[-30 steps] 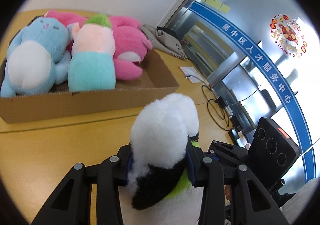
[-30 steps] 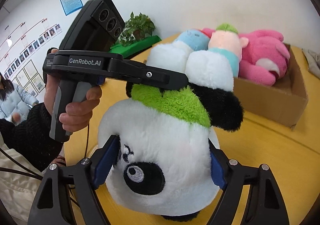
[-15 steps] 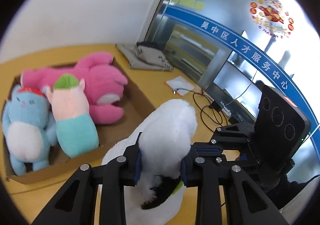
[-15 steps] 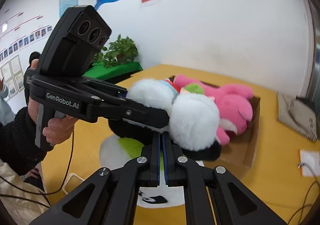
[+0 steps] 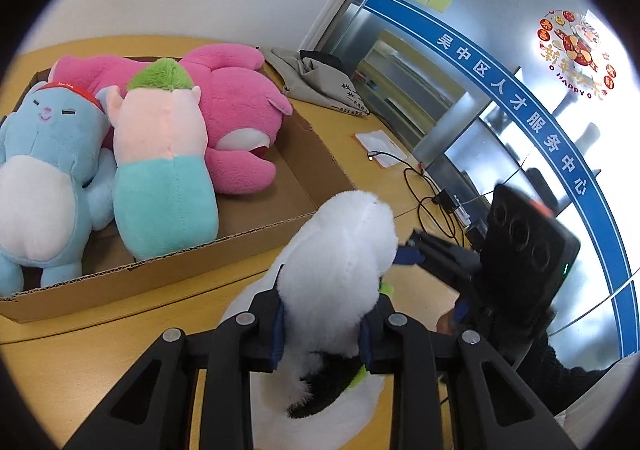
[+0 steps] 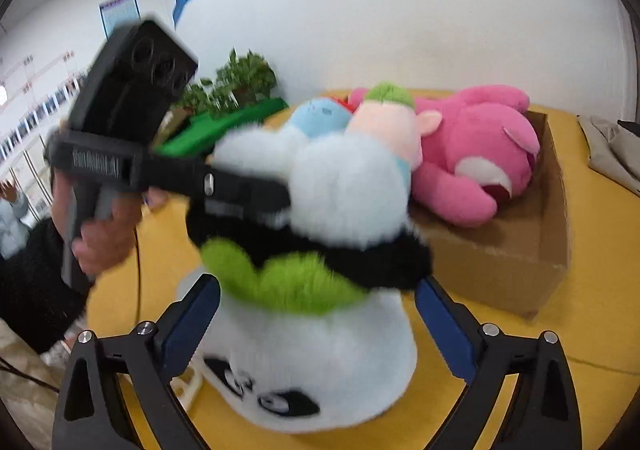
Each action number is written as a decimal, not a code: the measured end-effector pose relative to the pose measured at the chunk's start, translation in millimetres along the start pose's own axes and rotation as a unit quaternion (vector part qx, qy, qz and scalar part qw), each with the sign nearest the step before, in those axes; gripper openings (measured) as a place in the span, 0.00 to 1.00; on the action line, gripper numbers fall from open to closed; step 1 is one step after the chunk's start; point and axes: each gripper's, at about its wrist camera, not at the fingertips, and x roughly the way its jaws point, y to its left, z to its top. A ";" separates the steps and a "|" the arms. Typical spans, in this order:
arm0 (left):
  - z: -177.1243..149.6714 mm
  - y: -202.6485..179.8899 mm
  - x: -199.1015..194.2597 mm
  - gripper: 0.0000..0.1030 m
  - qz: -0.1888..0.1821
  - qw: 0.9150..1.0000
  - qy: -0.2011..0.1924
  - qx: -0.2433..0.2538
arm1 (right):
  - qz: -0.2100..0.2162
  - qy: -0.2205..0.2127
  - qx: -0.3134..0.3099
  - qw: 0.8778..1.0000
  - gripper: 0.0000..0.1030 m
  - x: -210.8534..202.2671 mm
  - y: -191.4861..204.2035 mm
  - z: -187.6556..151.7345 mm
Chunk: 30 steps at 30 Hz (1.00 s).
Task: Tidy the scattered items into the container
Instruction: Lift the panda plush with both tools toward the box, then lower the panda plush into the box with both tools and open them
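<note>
A white and black panda plush (image 5: 340,262) with a green scarf hangs upside down in front of the cardboard box (image 5: 280,234). My left gripper (image 5: 320,334) is shut on its white leg. In the right wrist view my right gripper (image 6: 318,314) is open, its blue pads on either side of the panda (image 6: 316,362) near its head. The box (image 6: 520,254) holds a blue plush (image 5: 44,169), a peach and teal plush (image 5: 160,157) and a pink plush (image 5: 236,97).
The yellow table (image 5: 100,362) carries a grey folded bag (image 5: 320,85), a white paper and black cables (image 5: 432,201) to the right of the box. A potted plant (image 6: 236,81) stands behind the box on the left.
My right gripper was shut half a second ago and has opened around the panda's head. The left gripper keeps its hold on the leg and has moved nearer the box.
</note>
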 end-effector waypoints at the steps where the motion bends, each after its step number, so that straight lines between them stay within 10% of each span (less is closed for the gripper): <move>1: -0.1 0.6 -0.1 0.26 0.006 1.000 0.000 0.000 | 0.003 0.009 -0.004 1.000 0.91 6.3 1.0 6.7; 9: -7.1 23.4 -5.7 0.26 0.018 0.999 -0.002 -0.034 | 0.049 0.027 0.017 0.998 0.49 29.7 -1.7 2.3; 13: -8.0 22.2 -5.4 0.26 0.019 0.999 -0.002 -0.026 | 0.045 0.030 0.025 0.998 0.55 29.1 -0.3 0.6; 16: -8.2 23.3 -4.8 0.26 0.004 1.000 -0.002 -0.027 | 0.023 0.042 0.038 0.998 1.00 37.6 -12.8 -0.4; 22: -7.7 19.7 -3.0 0.26 0.023 1.000 0.003 -0.009 | 0.144 0.061 0.029 0.987 0.82 63.3 -26.8 5.7; 30: -9.3 23.2 -11.2 0.26 -0.003 1.000 0.000 -0.023 | 0.122 0.043 -0.004 0.992 0.57 46.9 -3.7 5.9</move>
